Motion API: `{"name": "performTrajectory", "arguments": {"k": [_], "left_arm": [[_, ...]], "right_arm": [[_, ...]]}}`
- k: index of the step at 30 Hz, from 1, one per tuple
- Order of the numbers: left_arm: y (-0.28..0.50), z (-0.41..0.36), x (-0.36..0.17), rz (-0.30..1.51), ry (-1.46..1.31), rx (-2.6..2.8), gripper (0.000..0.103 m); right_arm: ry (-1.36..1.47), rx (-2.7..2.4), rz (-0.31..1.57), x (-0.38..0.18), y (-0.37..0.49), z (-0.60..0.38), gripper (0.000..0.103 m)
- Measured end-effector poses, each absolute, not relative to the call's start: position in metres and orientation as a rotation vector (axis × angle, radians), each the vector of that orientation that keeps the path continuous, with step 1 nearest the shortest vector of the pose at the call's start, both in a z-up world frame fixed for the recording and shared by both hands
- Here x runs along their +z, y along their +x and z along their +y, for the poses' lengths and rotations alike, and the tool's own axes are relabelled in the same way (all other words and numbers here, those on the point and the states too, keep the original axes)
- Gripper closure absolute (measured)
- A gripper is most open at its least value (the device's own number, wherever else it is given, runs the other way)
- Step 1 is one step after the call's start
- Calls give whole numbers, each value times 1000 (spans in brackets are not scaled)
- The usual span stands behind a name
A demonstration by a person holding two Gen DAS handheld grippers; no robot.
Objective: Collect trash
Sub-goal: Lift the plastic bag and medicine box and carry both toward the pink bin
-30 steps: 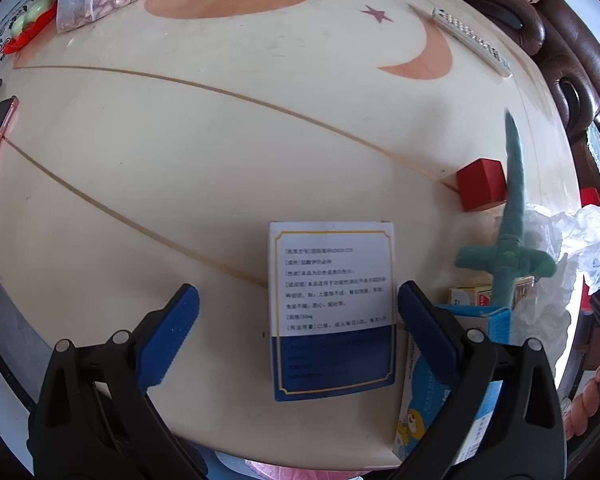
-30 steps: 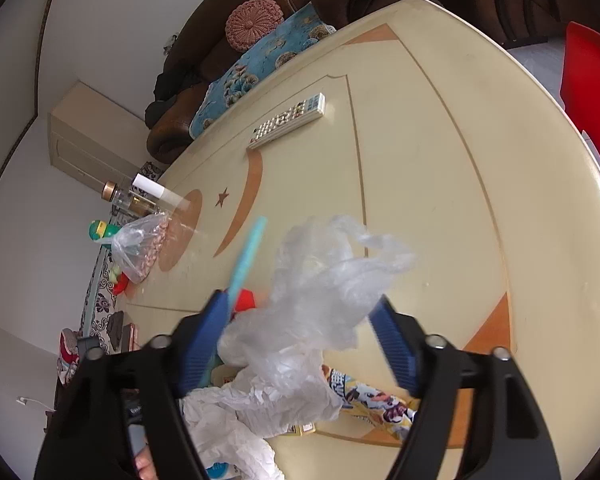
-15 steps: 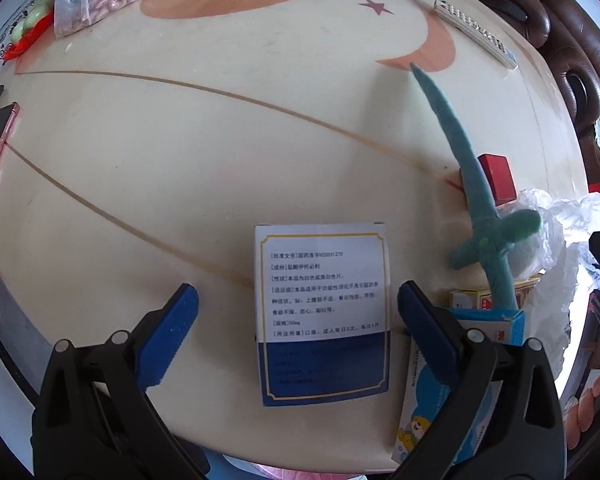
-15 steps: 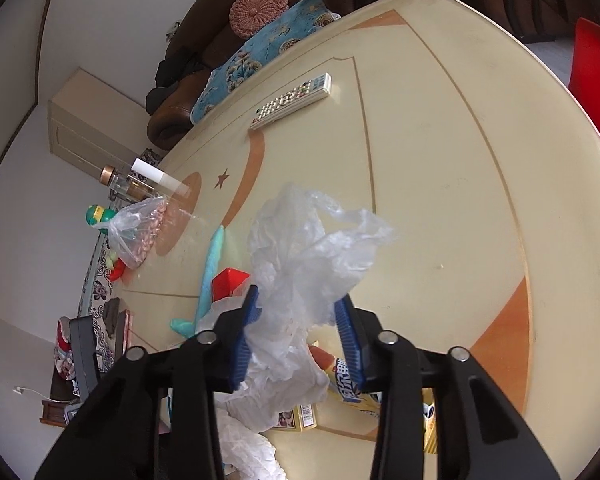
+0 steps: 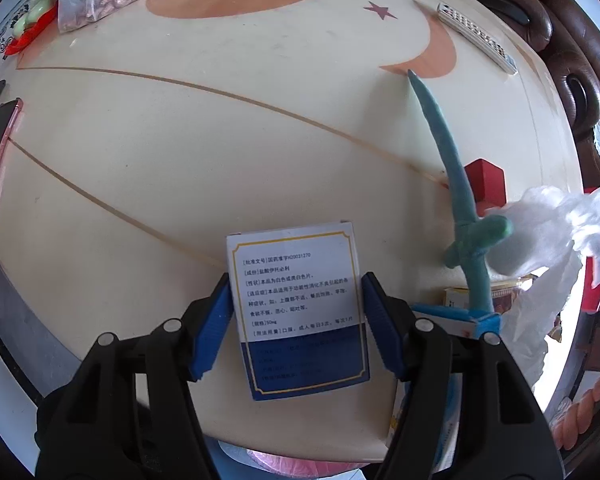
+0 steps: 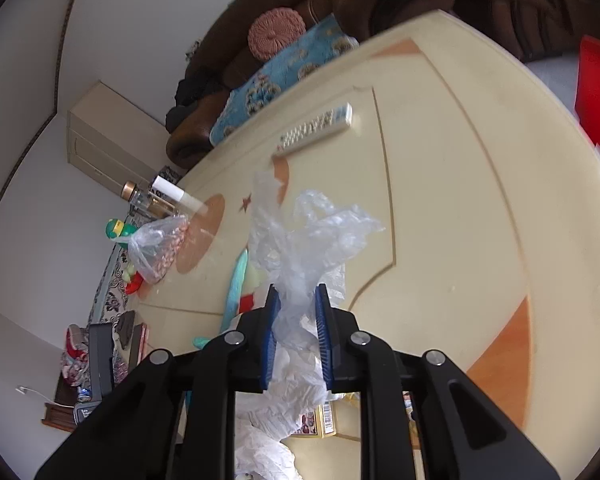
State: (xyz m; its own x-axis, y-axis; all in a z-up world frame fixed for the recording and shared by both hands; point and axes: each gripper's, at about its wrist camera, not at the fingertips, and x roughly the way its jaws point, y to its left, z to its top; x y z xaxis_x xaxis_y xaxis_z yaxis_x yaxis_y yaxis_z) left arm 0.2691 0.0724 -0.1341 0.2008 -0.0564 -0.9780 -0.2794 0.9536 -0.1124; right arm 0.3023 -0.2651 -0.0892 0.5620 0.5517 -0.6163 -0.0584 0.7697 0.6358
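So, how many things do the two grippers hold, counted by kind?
Medicine box, between the pads of the left gripper, whose jaws have just been closing: 1
Clear plastic bag, pinched in the right gripper, also just closing: 1
Total: 2

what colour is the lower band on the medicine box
Dark blue, under a white printed panel, on the medicine box; clearest in the left wrist view.

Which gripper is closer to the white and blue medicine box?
Left. The left gripper straddles the medicine box, pads at its sides; the right gripper clamps the plastic bag elsewhere.
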Motion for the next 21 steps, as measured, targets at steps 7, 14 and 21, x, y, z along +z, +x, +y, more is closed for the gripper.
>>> {"name": "performTrajectory", "arguments": {"k": [7, 14, 21], "left_arm": [[259, 83, -125, 1344, -303, 128, 40], [251, 88, -103, 1277, -272, 113, 40], [236, 88, -59, 1156, -208, 98, 40]], "right_arm": [[582, 329, 832, -64, 292, -278, 85], [485, 259, 771, -37, 279, -277, 85], [383, 229, 710, -4, 256, -265, 85]]}}
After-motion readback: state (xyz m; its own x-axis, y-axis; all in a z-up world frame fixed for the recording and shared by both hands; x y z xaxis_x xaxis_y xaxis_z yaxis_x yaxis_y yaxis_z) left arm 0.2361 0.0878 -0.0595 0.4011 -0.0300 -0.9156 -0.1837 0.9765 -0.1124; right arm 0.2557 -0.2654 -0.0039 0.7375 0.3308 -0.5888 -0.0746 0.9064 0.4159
